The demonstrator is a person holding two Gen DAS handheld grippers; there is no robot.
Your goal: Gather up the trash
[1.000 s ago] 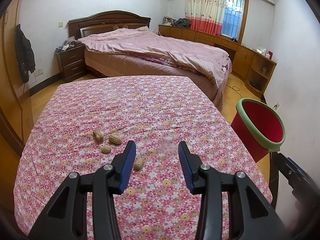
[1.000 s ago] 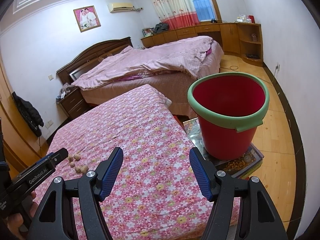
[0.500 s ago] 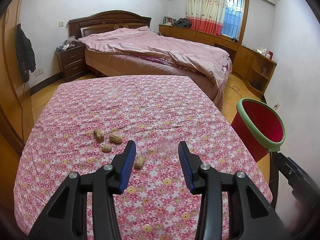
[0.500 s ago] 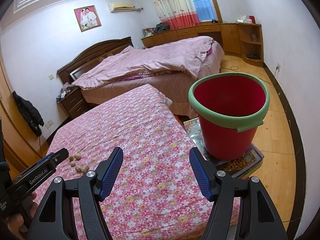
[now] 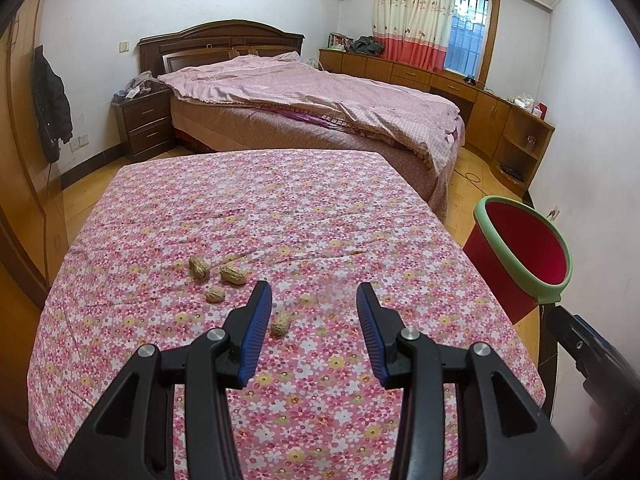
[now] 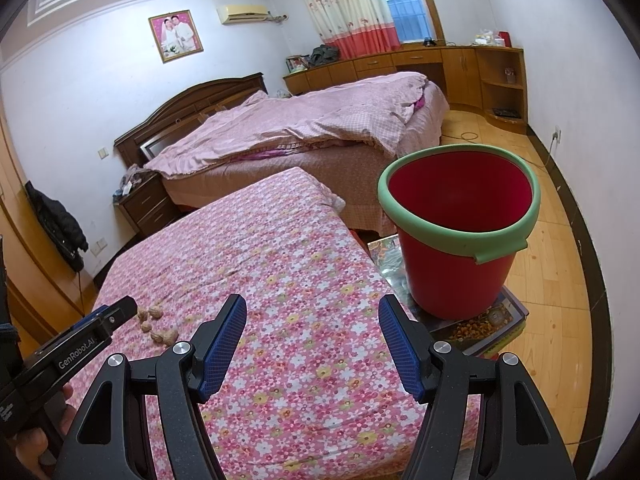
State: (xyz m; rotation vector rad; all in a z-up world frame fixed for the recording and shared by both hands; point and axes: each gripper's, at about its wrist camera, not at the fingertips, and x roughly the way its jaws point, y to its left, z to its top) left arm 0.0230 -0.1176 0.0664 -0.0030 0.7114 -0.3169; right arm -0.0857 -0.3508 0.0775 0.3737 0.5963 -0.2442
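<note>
Several peanut shells lie on the pink floral cloth [image 5: 304,216]. The nearest shell [image 5: 280,323] lies just inside my left gripper's [image 5: 314,300] left finger; three more [image 5: 234,275] lie up-left of it. The left gripper is open and empty above the cloth. My right gripper [image 6: 312,312] is open and empty over the cloth's right part, with the shells [image 6: 160,326] far to its left. A red bucket with a green rim [image 6: 460,240] stands right of the table, also in the left wrist view [image 5: 520,248].
The bucket rests on a low stand with printed sheets [image 6: 480,324]. A bed with a pink quilt [image 5: 320,100] lies behind the table. A nightstand [image 5: 144,124] and wooden cabinets [image 5: 500,120] line the walls. Wooden floor [image 6: 552,240] lies to the right.
The left gripper has drifted slightly, so the nearest shell now shows a little clearer beside its left finger. The right gripper has barely moved. Both stay open.
</note>
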